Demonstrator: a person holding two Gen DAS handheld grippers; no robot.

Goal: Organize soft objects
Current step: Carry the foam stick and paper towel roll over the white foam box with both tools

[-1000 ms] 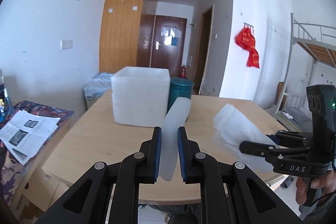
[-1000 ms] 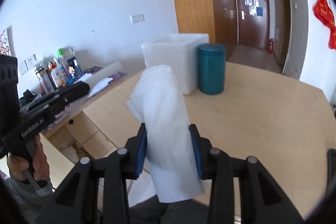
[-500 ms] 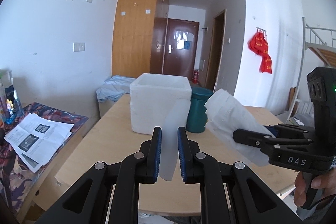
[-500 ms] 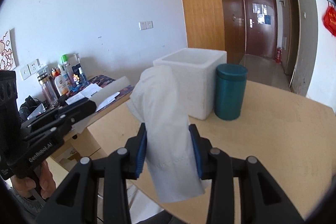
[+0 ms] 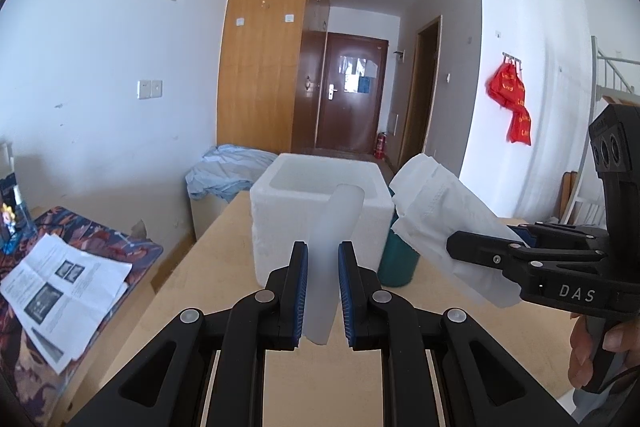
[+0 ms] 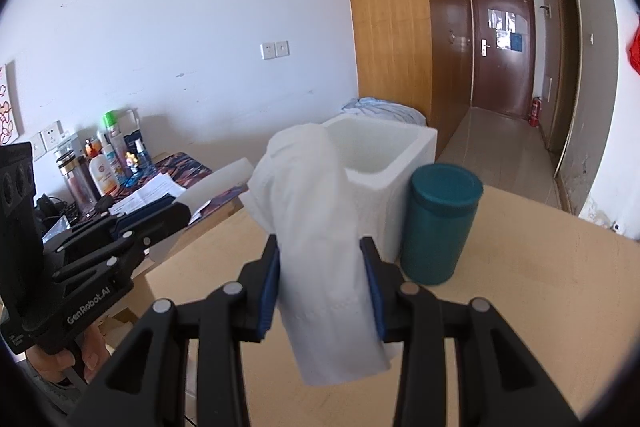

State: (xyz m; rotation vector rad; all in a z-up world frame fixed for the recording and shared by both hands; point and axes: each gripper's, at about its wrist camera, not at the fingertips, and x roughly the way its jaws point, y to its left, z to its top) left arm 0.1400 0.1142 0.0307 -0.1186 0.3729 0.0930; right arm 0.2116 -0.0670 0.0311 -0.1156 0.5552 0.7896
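Reading "DAS" on right hand-held gripper (image 5: 480, 255), "GenRobot.AI" left (image 6: 176, 215).

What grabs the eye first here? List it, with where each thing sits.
The left tongs, shut on a thin white foam strip, fill the bottom of the left view. Beside them the right tongs clamp a crumpled white tissue wad, held up in the air. Behind both, on the wooden table, stands an open white foam box with a teal canister at its right side.
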